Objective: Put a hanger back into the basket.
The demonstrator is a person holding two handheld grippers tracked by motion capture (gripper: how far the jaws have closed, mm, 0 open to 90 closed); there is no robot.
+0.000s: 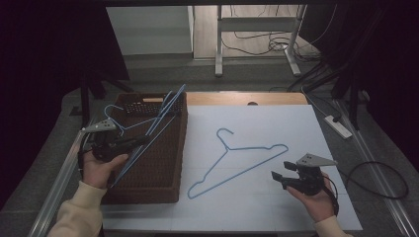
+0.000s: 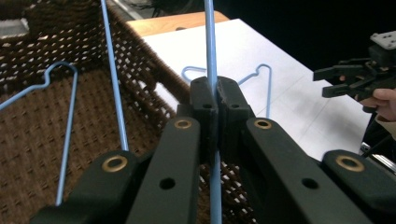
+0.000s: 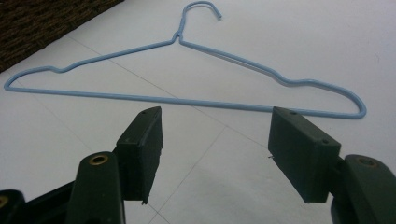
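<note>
My left gripper (image 1: 146, 139) is shut on the wire of a blue hanger (image 1: 163, 116), holding it tilted over the brown woven basket (image 1: 180, 148) at the table's left. In the left gripper view the jaws (image 2: 215, 93) clamp the wire (image 2: 209, 42), and the hook (image 2: 60, 65) hangs above the basket floor. A second blue hanger (image 1: 228, 148) lies flat on the white sheet, hook pointing away. My right gripper (image 1: 279, 171) is open, just right of that hanger's lower end. In the right gripper view the flat hanger's straight bar (image 3: 187, 100) lies just beyond the open gripper (image 3: 215, 149).
A white sheet (image 1: 276, 123) covers the table right of the basket. A bare wooden strip (image 1: 222, 98) runs along the far edge. A power strip (image 1: 338, 125) and cables lie on the floor at the right. The right gripper (image 2: 327, 81) shows far off in the left gripper view.
</note>
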